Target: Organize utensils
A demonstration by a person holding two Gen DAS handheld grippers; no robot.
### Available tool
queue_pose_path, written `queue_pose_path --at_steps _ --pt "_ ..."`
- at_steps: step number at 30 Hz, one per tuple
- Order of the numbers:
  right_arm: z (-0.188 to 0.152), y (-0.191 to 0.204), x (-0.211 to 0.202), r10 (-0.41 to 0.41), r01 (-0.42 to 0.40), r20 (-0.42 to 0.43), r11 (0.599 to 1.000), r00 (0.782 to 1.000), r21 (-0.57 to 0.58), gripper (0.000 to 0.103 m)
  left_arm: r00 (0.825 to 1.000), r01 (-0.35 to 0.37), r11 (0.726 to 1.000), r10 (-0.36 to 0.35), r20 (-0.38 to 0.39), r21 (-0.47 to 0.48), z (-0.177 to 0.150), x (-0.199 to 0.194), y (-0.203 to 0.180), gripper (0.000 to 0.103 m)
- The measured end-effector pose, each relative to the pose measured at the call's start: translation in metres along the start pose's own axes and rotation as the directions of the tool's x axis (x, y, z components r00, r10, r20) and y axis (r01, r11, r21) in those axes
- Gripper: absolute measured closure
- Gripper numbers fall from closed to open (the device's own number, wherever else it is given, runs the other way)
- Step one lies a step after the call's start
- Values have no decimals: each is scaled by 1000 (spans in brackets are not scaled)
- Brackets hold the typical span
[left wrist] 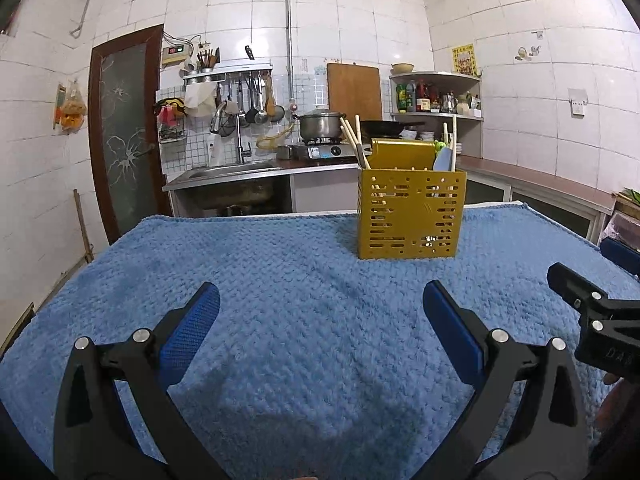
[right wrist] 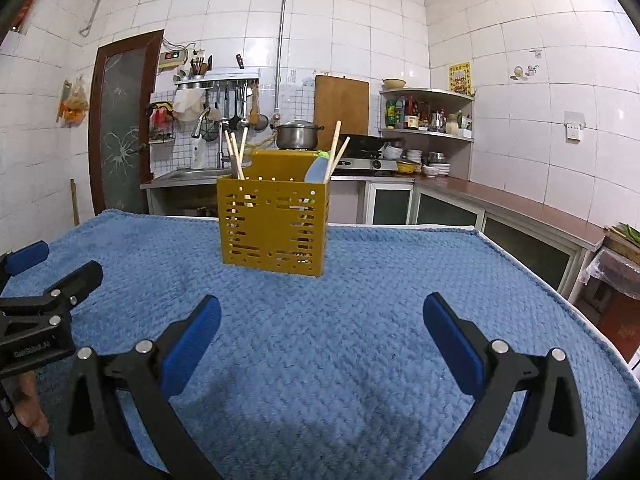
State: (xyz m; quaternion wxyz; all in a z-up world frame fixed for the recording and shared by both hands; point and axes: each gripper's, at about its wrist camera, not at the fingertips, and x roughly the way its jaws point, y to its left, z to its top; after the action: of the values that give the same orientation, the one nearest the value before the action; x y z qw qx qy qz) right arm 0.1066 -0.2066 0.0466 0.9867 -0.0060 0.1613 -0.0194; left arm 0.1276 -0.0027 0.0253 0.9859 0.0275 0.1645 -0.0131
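Note:
A yellow perforated utensil holder [left wrist: 412,214] stands upright on the blue towel [left wrist: 280,280]; it also shows in the right wrist view [right wrist: 274,226]. Wooden chopsticks [left wrist: 351,138] and a light blue spatula [left wrist: 444,159] stick out of its top. In the right wrist view the chopsticks [right wrist: 237,156] lean at left and right and the spatula [right wrist: 318,170] sits at the right. My left gripper [left wrist: 320,304] is open and empty, low over the towel in front of the holder. My right gripper [right wrist: 322,312] is open and empty, beside it.
The towel [right wrist: 360,300] covers the table; its far edge lies just behind the holder. Beyond are a sink [left wrist: 232,170], a stove with a pot [left wrist: 320,124], a wooden board, shelves and a counter [right wrist: 520,204] to the right. The right gripper's body [left wrist: 600,320] is close at my left gripper's right.

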Motion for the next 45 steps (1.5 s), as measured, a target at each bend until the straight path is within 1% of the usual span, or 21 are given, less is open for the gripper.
queue_pose_path --at_steps 6,17,23,45 --pt "1 0 0 -1 1 5 1000 1000 -14 4 1000 7 1000 -7 1 2 0 -1 0 5" --pt "1 -4 -1 1 -1 -4 1000 1000 12 4 1000 16 1000 -16 -9 8 0 1 1 5" --pt "0 -4 -1 -3 3 -3 1000 1000 15 4 1000 20 1000 -20 1 18 1 -1 -1 5" --pt "1 -4 -2 -10 11 -7 1000 1000 23 4 1000 11 1000 -12 14 17 1 -4 -3 5"
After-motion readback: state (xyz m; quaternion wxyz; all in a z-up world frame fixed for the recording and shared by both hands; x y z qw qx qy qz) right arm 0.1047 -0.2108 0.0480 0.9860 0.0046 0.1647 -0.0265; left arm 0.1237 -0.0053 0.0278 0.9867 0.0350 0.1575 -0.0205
